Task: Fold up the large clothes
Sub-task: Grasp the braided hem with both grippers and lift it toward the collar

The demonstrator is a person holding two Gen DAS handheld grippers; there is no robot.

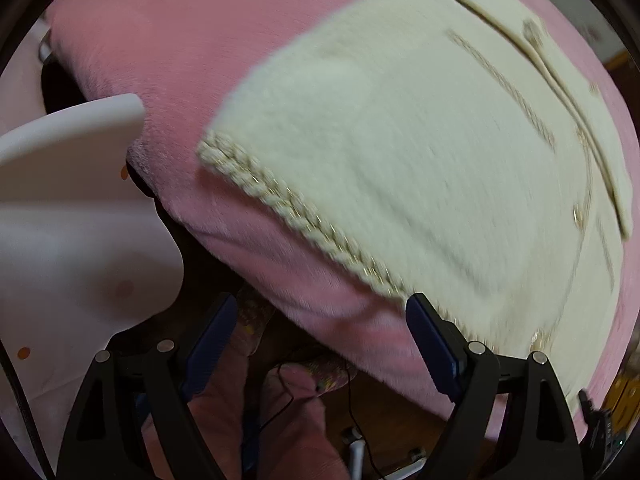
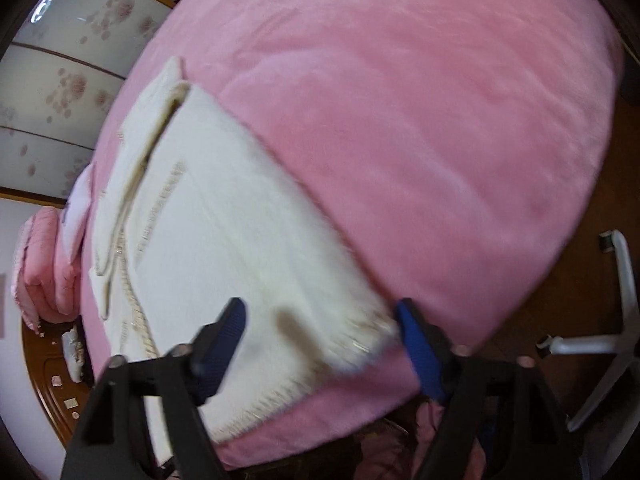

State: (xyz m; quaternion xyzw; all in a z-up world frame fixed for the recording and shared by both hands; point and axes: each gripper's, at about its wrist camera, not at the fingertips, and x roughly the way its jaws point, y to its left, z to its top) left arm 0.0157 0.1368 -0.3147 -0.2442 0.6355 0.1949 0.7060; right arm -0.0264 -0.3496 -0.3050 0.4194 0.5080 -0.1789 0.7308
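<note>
The cream knitted garment (image 1: pixel 420 140) is lying flat on the pink blanket (image 1: pixel 192 40) that covers the bed, right up against the blanket's near edge. Its braided hem (image 1: pixel 288 204), with a bit of gold thread in it, runs along that edge, and a front placket with a few buttons sits toward the far side of the blanket in the left wrist view.

The left gripper (image 1: pixel 320 340) hangs over the near edge of the blanket with its jaws spread wide and nothing between them. One blue-padded finger (image 1: pixel 432 352) is just over the hem at the garment's corner; the other finger hangs off the edge, over the dark floor.

The right gripper (image 2: pixel 320 340) is partly open, and the garment's near corner (image 2: pixel 360 340) sits between its fingers (pretty motion-blurred, so I can't tell if the pads actually touch the cloth). It doesn't look pinched.

Beyond the blanket's edge there's a white chair base (image 2: pixel 608 340) on the wood floor, and a folded pink quilt (image 2: pixel 40 264) off to the other side.
</note>
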